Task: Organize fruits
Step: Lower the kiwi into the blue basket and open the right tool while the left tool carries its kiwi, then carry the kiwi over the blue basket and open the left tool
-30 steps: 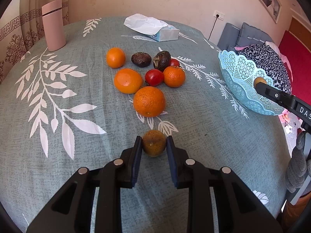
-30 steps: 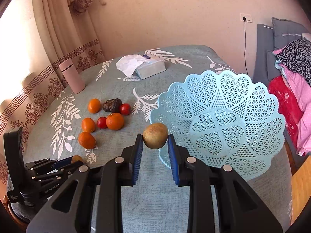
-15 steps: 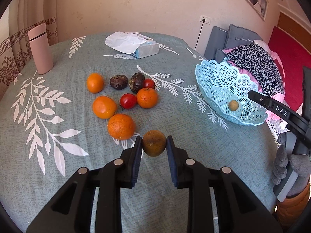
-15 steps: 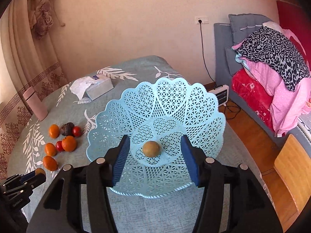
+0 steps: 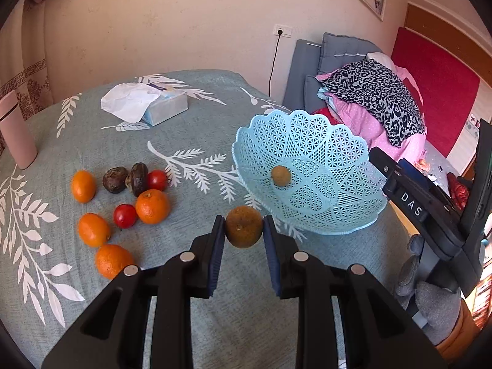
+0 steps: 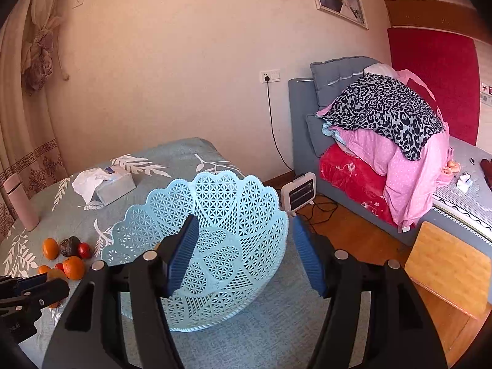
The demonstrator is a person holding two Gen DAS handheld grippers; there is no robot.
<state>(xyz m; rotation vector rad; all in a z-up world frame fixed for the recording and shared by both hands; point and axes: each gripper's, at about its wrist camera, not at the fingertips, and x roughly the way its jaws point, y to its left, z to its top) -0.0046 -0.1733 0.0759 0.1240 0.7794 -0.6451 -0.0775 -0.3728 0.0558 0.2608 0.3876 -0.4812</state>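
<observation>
My left gripper is shut on a brownish-green citrus fruit, held above the tablecloth just in front of the light blue lattice basket. One small yellow-brown fruit lies inside the basket. Left of it on the table lie several oranges, two tomatoes and two dark wrinkled fruits. My right gripper hovers over the basket; its jaws are opening with nothing between them. The left gripper shows at the lower left of the right wrist view.
A tissue box and a pink bottle stand at the back of the round table. To the right are a bed piled with clothes, a small white heater on the floor and a wooden stool.
The right gripper let the yellow-brown fruit go into the basket, and its jaws spread apart. The left gripper lifted its citrus fruit and carried it right, toward the basket.
</observation>
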